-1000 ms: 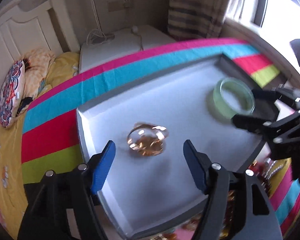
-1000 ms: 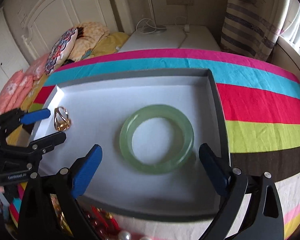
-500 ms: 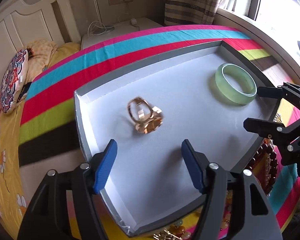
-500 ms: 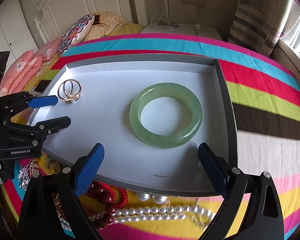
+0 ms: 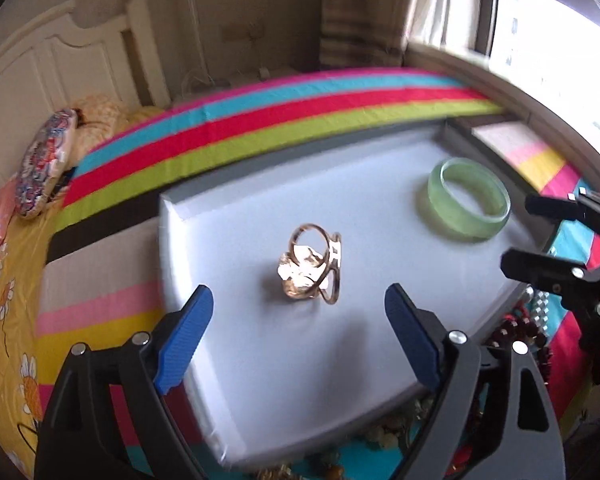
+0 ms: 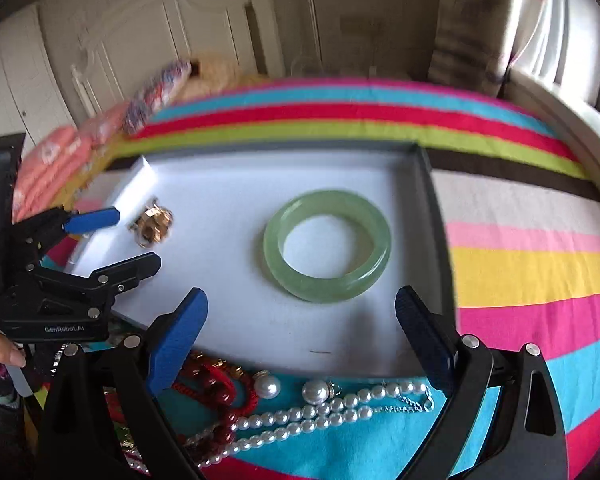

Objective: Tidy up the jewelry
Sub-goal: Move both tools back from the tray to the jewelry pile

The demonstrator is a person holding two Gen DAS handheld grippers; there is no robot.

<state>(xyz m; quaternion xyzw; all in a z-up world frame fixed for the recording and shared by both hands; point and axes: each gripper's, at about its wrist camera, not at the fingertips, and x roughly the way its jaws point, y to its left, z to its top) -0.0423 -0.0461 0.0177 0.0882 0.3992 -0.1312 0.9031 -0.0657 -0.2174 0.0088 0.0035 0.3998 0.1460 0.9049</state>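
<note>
Striped bedding (image 6: pixel 532 248) in pink, blue, red and lime carries a shallow grey tray (image 6: pixel 430 200) with a white floor. Inside lie two pieces, well apart — a pale green jade bangle (image 6: pixel 327 246) flat on its side toward the right wall, opening upward, and a gold ring cluster (image 5: pixel 314 268) near the left corner, its hoops standing on edge. Pearl strands (image 6: pixel 320 408) and red beads (image 6: pixel 216 384) sprawl just outside the near rim. Both the left gripper (image 5: pixel 298 332) and the right gripper (image 6: pixel 302 338) hang wide open — neither grasps anything.
</note>
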